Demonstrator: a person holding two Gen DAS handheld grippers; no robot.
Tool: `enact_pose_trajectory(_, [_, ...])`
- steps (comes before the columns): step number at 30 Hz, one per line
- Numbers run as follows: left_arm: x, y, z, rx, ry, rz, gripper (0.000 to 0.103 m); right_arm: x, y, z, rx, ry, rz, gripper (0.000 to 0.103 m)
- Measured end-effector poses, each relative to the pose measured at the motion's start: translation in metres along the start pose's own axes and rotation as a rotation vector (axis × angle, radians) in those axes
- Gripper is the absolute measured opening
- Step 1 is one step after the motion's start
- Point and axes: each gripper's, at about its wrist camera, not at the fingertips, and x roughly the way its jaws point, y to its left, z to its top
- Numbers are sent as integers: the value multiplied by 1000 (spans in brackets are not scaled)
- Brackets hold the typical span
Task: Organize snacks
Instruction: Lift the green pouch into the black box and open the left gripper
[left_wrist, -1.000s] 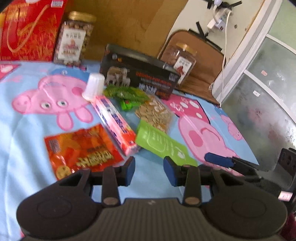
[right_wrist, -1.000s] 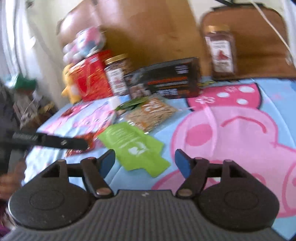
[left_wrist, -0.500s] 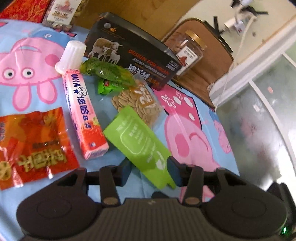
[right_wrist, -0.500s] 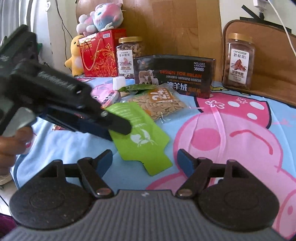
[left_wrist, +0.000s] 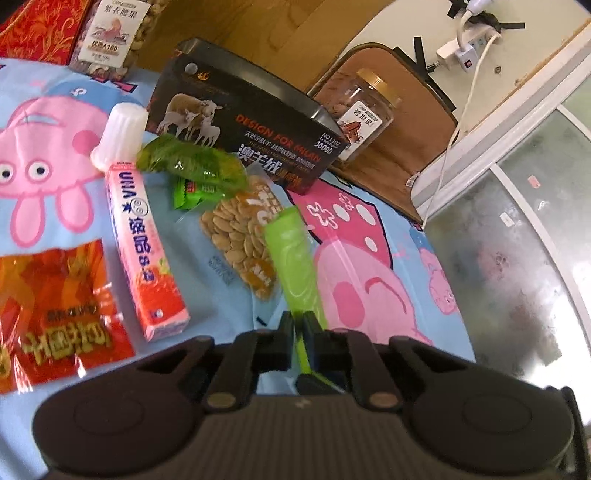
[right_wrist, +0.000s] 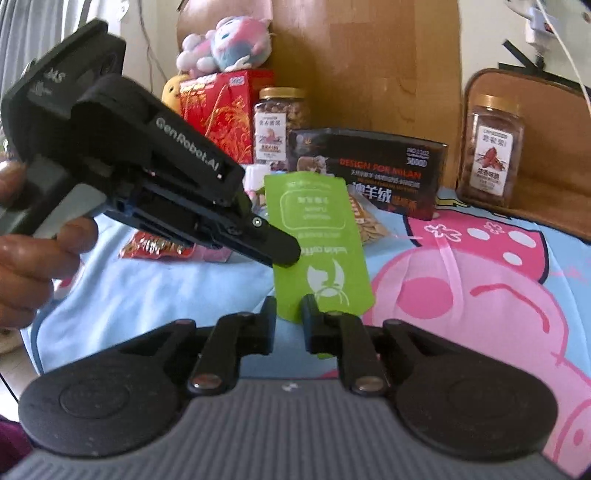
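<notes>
Snacks lay spread over a cartoon-pig blanket. At far left of the left wrist view sat an orange-red snack packet, and beside it a long pink candy box with a small white cup at its far end. Next came a crinkled green wrapper over a small green candy pack, then a clear bag of pumpkin seeds. Behind them stood a black carton with sheep on it, with a nut jar to its left and another jar to its right against a brown cushion.

In the right wrist view, a hand at far left held the left gripper, whose jaws were clenched on the left edge of the green pouch. That pouch stood lifted and upright above the blanket, in front of the seed bag and the carton; the left wrist view showed it edge-on, pinched between the closed fingers.

The right gripper sat just below the pouch's bottom edge, its jaws closing and nearly together. Whether its pads touched the pouch could not be told; the bottom corner appeared just above and behind the right finger.
</notes>
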Motion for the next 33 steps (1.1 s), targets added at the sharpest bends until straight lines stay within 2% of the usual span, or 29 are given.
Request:
enact_pose_trajectory(1, [0,1,1,-9,2,-5,8,-3,0,0,6,-14,-14,25])
enact_pose_trajectory(2, [0,2,1,-18,3,-12,8,-6,1,0,4,-30,-44,43])
enact_pose_trajectory(3, [0,2,1,-19,1,-19,8,-7,1,1,0,-41,-80,68])
enact_pose_trajectory(5, [0,-1,1,3,-3,-19,8,-4,-5,4,8,-28,-109,84])
enact_pose_trajectory(7, [1,-5,1,14,-1,-23,8,13,-14,7,50,77,-47,85])
enact_pose_trajectory(8, [1,-7,1,19,2,-25,9,16,-14,8,48,71,-47,82])
enact_pose_trajectory(10, [4,-13,4,40,9,-1,12,21,-13,11,26,71,-71,57])
enact_pose_trajectory(11, [6,-15,6,54,10,8,20,22,-11,12,9,62,-107,38])
enact_pose_trajectory(12, [10,-17,8,68,12,12,30,21,-12,12,5,57,-118,32])
enact_pose_trajectory(13, [13,-17,10,71,10,12,33,20,-15,11,22,49,-112,27])
enact_pose_trajectory(14, [15,-15,12,63,16,-4,31,19,-17,10,29,42,-115,20])
enact_pose_trajectory(15, [18,-14,14,41,27,-46,19,17,-18,9,21,33,-119,13])
enact_pose_trajectory(17, [12,-20,18,49,14,-77,20,13,-14,11,-29,13,-153,11])
enact_pose_trajectory(20, [-6,-33,31,111,-56,-99,20,4,-10,23,-121,-61,-187,10])
enact_pose_trajectory(24, [-22,-33,80,88,-147,-112,20,17,-10,67,-314,-138,-231,11])
enact_pose_trajectory(26, [-23,-32,113,97,-208,-77,20,37,-14,98,-404,-150,-219,11])
enact_pose_trajectory(28, [-11,-22,142,68,-250,-20,28,66,-20,126,-498,-167,-244,13])
enact_pose_trajectory(29, [4,-13,160,54,-233,31,40,84,-24,136,-539,-158,-256,22])
enact_pose_trajectory(30, [18,-5,171,53,-203,78,38,102,-29,143,-576,-107,-247,48])
enact_pose_trajectory(31, [28,6,178,20,-172,145,36,116,-34,146,-586,-78,-257,55])
enact_pose_trajectory(32, [28,14,178,-15,-165,157,29,121,-40,146,-579,-75,-274,55])
enact_pose_trajectory(33, [17,20,172,-19,-179,101,30,117,-45,142,-549,-73,-277,55])
